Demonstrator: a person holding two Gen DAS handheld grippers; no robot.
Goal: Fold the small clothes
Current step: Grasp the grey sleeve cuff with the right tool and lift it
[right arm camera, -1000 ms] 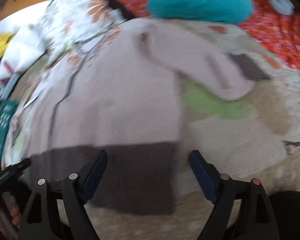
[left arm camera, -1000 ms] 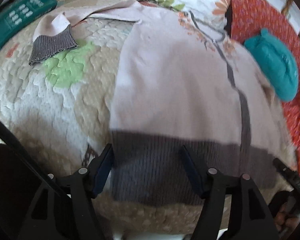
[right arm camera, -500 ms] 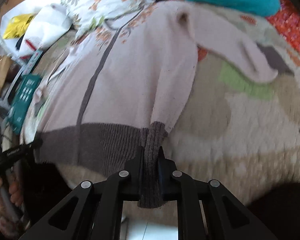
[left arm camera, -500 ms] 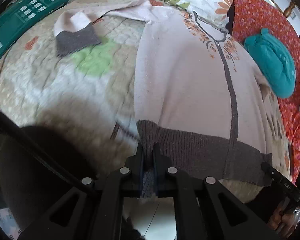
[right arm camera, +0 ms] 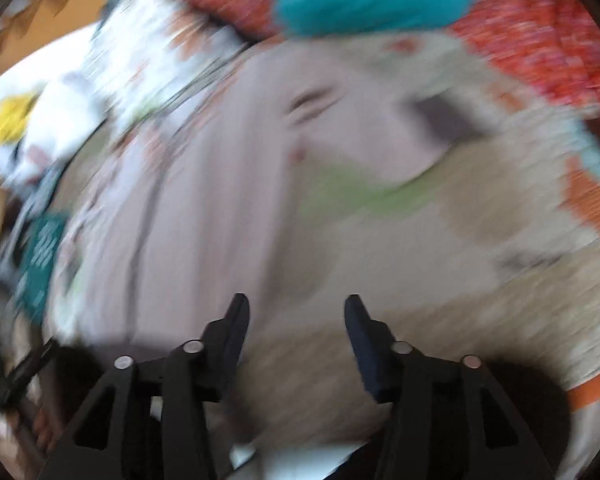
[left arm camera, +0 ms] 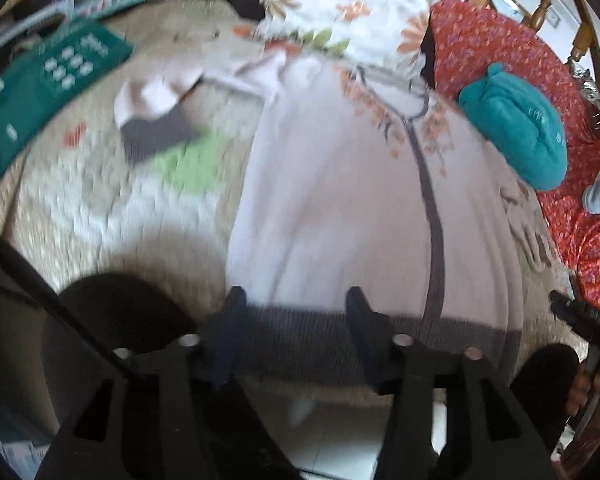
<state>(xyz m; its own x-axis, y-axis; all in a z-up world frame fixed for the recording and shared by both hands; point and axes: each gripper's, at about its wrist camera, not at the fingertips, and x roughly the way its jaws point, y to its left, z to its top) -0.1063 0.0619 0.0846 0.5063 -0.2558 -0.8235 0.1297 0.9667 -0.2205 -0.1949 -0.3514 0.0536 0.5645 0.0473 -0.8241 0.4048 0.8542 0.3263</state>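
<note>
Lying flat on the bed's quilt (left arm camera: 100,208), front up, the pink cardigan (left arm camera: 340,208) ran lengthwise away from both tools: grey hem band (left arm camera: 324,332) nearest, collar far off by the floral pillow (left arm camera: 352,4). Left tool (left arm camera: 294,312) stood wide, holding nothing, w/ its fingers either side of the hem's left corner, just above or on it; can't tell contact. Right tool (right arm camera: 296,316) also wide & empty, but the view was badly blurred; the hem's right corner seemed down-left of it, not between the fingers. One sleeve (left arm camera: 160,108) was spread out to the left, cuff on the quilt. Judging by that, the left hand sat nearer its grab point; the right probably needed to shift inward first. A teal bundle (left arm camera: 516,128) lay beside the cardigan's right shoulder.
</note>
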